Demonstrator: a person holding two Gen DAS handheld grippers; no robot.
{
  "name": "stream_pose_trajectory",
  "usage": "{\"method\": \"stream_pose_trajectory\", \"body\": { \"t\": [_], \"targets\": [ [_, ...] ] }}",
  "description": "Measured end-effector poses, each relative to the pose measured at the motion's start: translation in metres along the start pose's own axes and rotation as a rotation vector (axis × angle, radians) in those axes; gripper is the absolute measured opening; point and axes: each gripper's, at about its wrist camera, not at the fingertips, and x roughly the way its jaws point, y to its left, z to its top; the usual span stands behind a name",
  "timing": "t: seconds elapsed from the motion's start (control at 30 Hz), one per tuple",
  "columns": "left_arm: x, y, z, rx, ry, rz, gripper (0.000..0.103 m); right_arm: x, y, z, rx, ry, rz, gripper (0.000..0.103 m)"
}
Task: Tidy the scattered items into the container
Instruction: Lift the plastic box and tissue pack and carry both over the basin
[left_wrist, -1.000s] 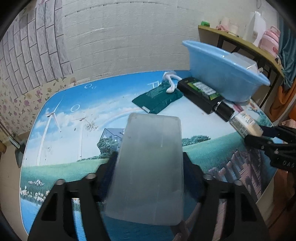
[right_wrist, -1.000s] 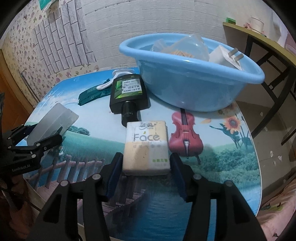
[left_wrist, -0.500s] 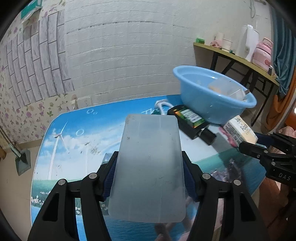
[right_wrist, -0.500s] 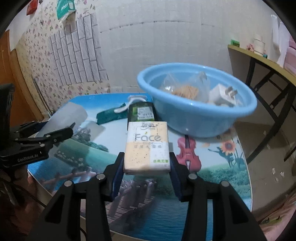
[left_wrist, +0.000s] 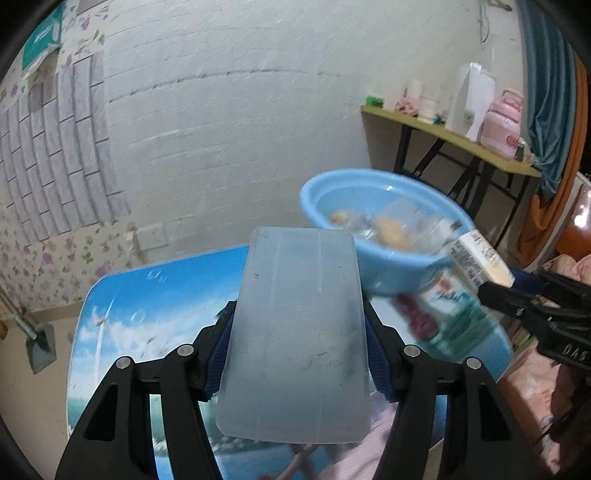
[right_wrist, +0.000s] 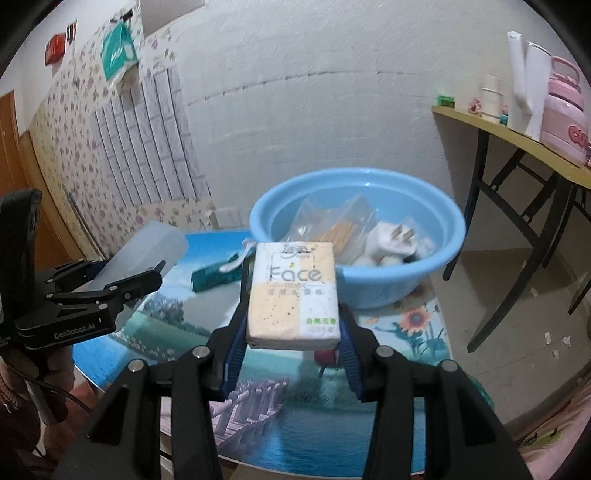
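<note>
My left gripper is shut on a frosted translucent plastic box and holds it high above the table, left of the blue basin. My right gripper is shut on a "Face" tissue pack, raised in front of the blue basin. The basin holds a plastic bag of snacks and a white plug charger. The left gripper with the plastic box shows at the left of the right wrist view. The tissue pack shows at the right in the left wrist view.
A green packet and a white cable lie on the picture-printed table behind the tissue pack. A side table with a pink container and cups stands at the right against the white wall.
Both grippers have risen higher off the table with their items and moved closer to the basin. The dark bottle is now hidden behind the held items.
</note>
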Motion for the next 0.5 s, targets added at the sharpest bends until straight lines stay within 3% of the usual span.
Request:
{"method": "stream_pose_trajectory", "body": {
  "t": [0.1, 0.17, 0.5],
  "targets": [
    [0.004, -0.011, 0.019, 0.007, -0.005, -0.073, 0.062, -0.007, -0.010, 0.008, 0.016, -0.026, 0.025, 0.045],
    [0.007, -0.023, 0.031, 0.045, -0.027, -0.069, 0.062, -0.010, -0.020, 0.015, 0.030, -0.046, 0.070, 0.045],
    [0.056, -0.053, 0.073, 0.107, -0.002, -0.092, 0.062, 0.013, -0.080, 0.050, 0.127, -0.067, 0.020, 0.045]
  ]
}}
